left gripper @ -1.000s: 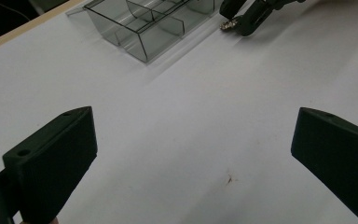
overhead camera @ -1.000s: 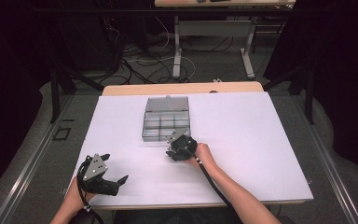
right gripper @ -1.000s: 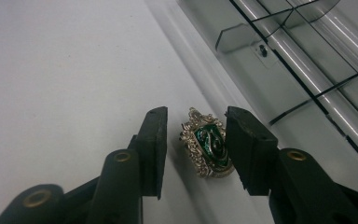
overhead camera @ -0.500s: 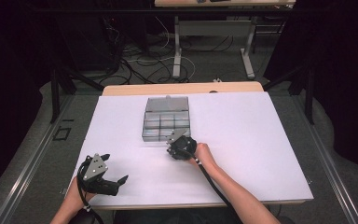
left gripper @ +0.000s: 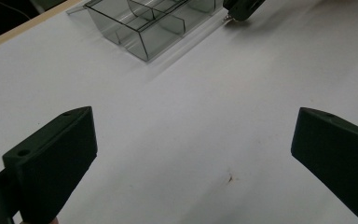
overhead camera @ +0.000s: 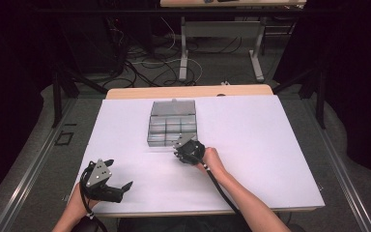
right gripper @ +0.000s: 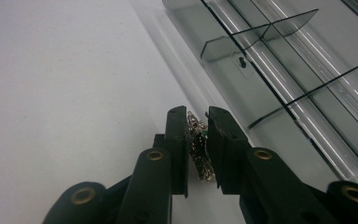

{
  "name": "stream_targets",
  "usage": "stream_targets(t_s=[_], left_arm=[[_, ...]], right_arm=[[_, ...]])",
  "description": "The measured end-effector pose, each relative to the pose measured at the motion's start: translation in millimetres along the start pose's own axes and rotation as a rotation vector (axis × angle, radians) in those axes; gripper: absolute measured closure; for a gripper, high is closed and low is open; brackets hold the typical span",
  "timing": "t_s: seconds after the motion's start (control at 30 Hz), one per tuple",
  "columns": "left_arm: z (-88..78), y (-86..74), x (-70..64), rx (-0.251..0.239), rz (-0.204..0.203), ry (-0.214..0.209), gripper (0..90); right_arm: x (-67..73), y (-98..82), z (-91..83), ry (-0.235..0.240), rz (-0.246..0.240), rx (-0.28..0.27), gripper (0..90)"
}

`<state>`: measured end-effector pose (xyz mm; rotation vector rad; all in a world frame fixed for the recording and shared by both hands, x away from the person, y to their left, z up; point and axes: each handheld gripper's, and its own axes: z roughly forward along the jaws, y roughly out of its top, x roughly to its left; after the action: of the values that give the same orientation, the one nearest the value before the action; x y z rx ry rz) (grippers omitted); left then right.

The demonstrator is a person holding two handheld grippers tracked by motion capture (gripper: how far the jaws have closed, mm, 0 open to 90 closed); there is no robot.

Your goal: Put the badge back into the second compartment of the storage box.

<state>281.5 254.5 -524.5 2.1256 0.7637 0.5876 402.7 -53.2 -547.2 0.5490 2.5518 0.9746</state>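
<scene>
A: What lies on the white table (overhead camera: 270,145)?

B: A clear grey plastic compartment box (overhead camera: 172,129) near the middle, its lid open toward the far edge.

A: And the right gripper (overhead camera: 182,149)?

B: Just beside the box's near edge. Its jaws have just been closing, and in the right gripper view (right gripper: 198,140) they are clamped on a small glittering silvery trinket (right gripper: 198,144) with a green speck. The piece stands between the two black pads, low over the table, just outside the box.

A: The left gripper (overhead camera: 121,185)?

B: Near the table's front left corner, well apart from the box, jaws spread wide over bare surface.
</scene>
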Motion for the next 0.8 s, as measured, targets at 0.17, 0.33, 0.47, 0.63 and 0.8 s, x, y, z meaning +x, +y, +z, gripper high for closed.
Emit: stream_targets(t_s=[0.17,0.33,0.47,0.63,0.8], left_arm=[[0.0,0.0,0.3,-0.003,0.005,0.001,0.6],[0.1,0.2,-0.2,0.001,0.003,0.0,0.5],[-0.2,0.3,0.4,0.002,0.011,0.007,0.5],[-0.3,0.5,0.8,0.001,0.019,0.009,0.5],[-0.6,0.2,0.0,-0.002,0.002,-0.007,0.5]], right_arm=[[-3.8,0.2,-6.8,-0.04,0.025,-0.01,83.7],[-5.4,0.4,-8.9,-0.048,0.014,-0.01,85.4],[-10.2,-0.9,-10.9,-0.061,0.037,-0.017,87.2],[-13.1,-1.2,-13.6,-0.065,0.061,-0.02,88.3],[-15.8,-0.9,-16.9,-0.066,0.089,-0.04,88.4]])
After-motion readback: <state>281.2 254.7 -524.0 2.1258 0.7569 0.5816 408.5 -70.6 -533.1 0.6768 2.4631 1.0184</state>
